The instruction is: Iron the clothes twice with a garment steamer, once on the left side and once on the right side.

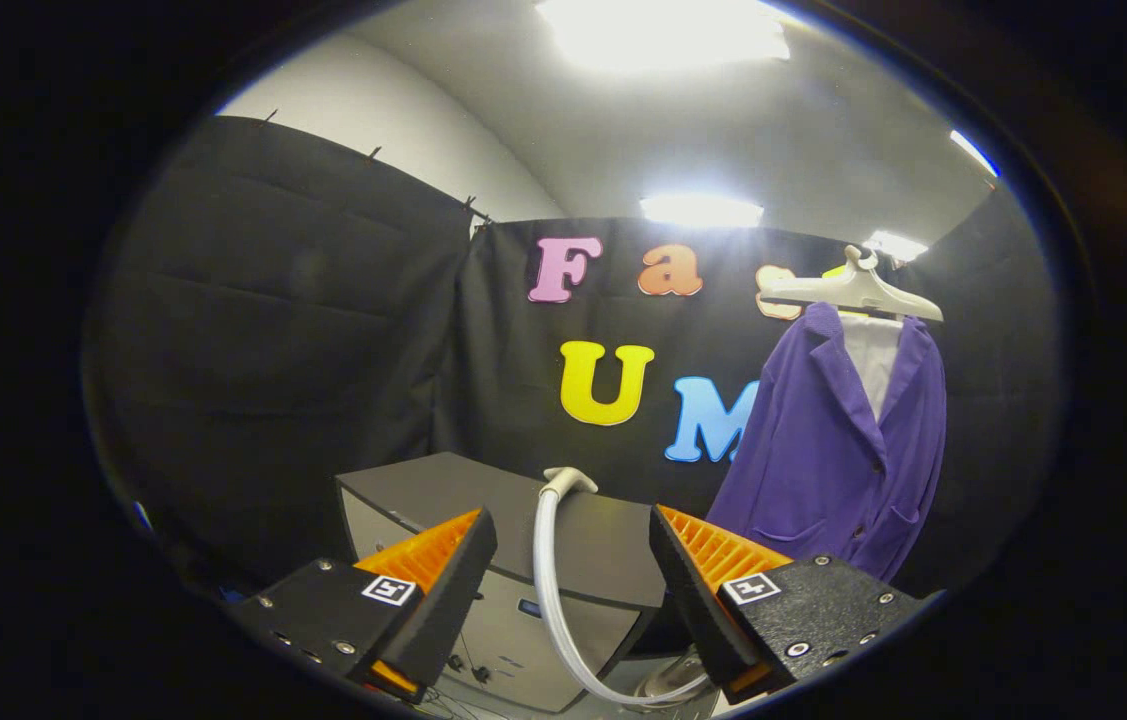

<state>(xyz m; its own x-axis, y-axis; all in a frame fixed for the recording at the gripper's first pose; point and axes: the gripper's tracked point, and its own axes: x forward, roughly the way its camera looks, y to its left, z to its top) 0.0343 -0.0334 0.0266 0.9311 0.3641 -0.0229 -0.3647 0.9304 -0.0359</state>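
A purple jacket [838, 440] over a white shirt hangs on a pale hanger [858, 290] against the black booth wall, beyond my fingers and to the right. A white steamer hose [551, 580] rises between my fingers and ends in a curved nozzle [568, 480] resting on a dark grey box. The hose's lower end loops under my right finger toward something clear and rounded that I cannot make out. My gripper [573, 545] is open, with only the hose passing through the wide gap, touching neither finger.
A dark-topped grey cabinet [523, 530] stands just ahead of my fingers, its light front panel showing small controls. Black cloth walls enclose the booth on the left and behind. Bright ceiling lights shine overhead.
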